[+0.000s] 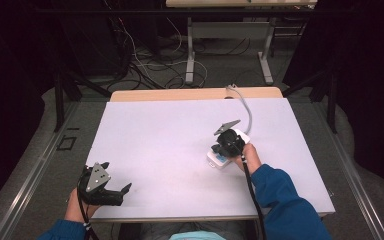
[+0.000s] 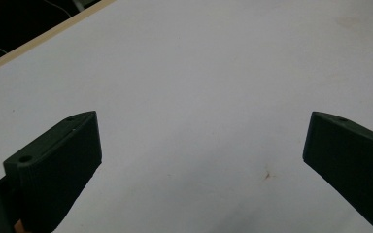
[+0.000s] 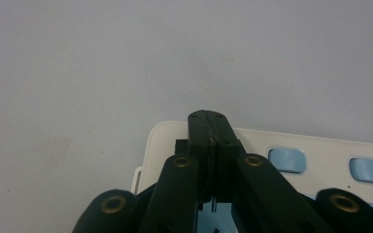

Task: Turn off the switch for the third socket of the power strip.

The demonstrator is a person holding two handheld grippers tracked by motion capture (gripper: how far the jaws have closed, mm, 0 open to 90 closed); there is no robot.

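A white box (image 1: 219, 159) with light blue buttons (image 3: 286, 160) lies right of the table's middle. A grey cable (image 1: 245, 107) runs from it to the table's far edge. My right gripper (image 1: 216, 148) hangs right over this box. In the right gripper view its jaws are pressed together with nothing between them, and the right gripper (image 3: 209, 119) has its tips over the rounded edge of the white box (image 3: 320, 145); whether they touch it I cannot tell. My left gripper (image 1: 116, 176) rests at the front left corner, and the left gripper (image 2: 201, 121) stands wide open over bare white sheet.
A white sheet (image 1: 170, 135) covers the wooden table (image 1: 180, 93), whose far edge shows as a bare strip. Beyond it is grey floor with loose cables (image 1: 150, 65) and a second table's legs (image 1: 190, 55). A small brown stain (image 2: 267, 174) marks the sheet.
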